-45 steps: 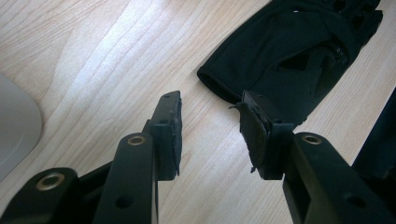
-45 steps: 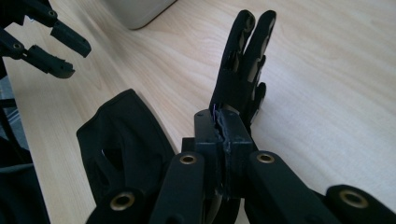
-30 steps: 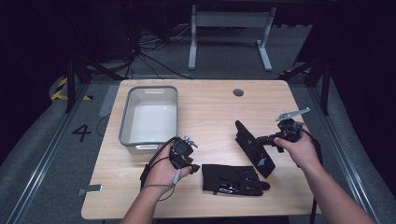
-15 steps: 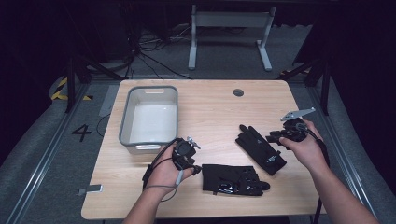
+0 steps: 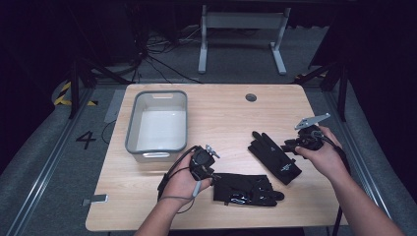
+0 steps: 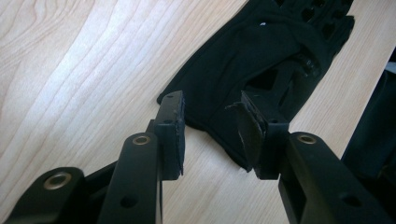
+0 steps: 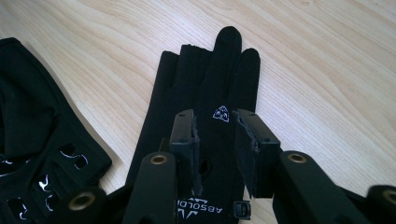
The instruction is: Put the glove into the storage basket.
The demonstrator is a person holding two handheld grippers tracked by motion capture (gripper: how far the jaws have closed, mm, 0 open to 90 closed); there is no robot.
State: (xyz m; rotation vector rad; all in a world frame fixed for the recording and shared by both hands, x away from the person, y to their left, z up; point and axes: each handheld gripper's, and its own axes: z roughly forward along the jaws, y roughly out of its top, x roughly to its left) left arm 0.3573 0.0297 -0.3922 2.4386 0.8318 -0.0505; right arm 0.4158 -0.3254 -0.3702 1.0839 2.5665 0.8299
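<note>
Near the table's front edge, the left gripper straddles the cuff of one black glove, jaws part-open, just closing. Farther right, the right gripper, just opened, stands over the second glove.

Two black fabric gloves lie flat on the light wooden bench. The glove with the small white logo lies diagonally, fingers spread toward the far side. The glove with cut-out knuckles lies crosswise near the front edge, close by.

grey bin far left, open tabletop beyond gloves
</note>
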